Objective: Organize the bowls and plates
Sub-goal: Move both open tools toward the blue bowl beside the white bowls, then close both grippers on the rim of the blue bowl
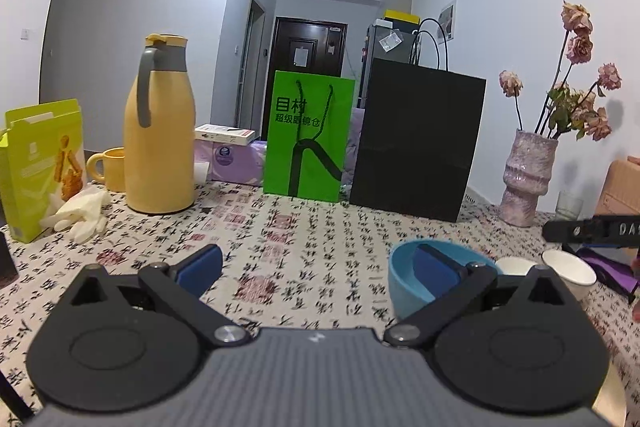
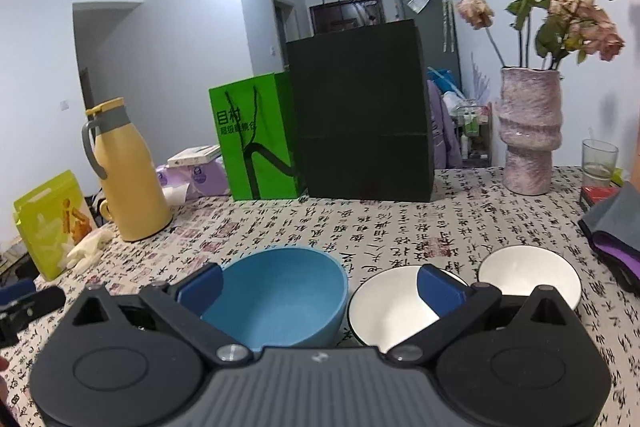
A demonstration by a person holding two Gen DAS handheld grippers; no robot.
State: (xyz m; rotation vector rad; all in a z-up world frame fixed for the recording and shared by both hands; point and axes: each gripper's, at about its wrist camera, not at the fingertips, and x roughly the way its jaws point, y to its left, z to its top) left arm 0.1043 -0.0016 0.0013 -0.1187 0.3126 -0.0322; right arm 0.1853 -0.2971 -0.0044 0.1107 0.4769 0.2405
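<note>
A blue bowl point(image 2: 280, 297) stands on the patterned tablecloth point(image 2: 380, 227), with two white bowls to its right: the nearer one point(image 2: 390, 309) and a farther one point(image 2: 528, 273). My right gripper point(image 2: 320, 287) is open above them, its left finger by the blue bowl's left rim and its right finger over the nearer white bowl. In the left wrist view the blue bowl point(image 1: 404, 277) sits behind the right finger of my open left gripper point(image 1: 318, 267), and two white bowls point(image 1: 570, 267) lie further right. Nothing is held.
At the back stand a yellow thermos point(image 1: 160, 135), a yellow mug point(image 1: 108, 169), a green bag point(image 1: 306, 137), a black bag point(image 1: 416, 143) and a pink vase with dried flowers point(image 1: 526, 179). A snack box point(image 1: 40, 167) and white gloves point(image 1: 82, 213) lie left. A glass point(image 2: 598, 157) stands right.
</note>
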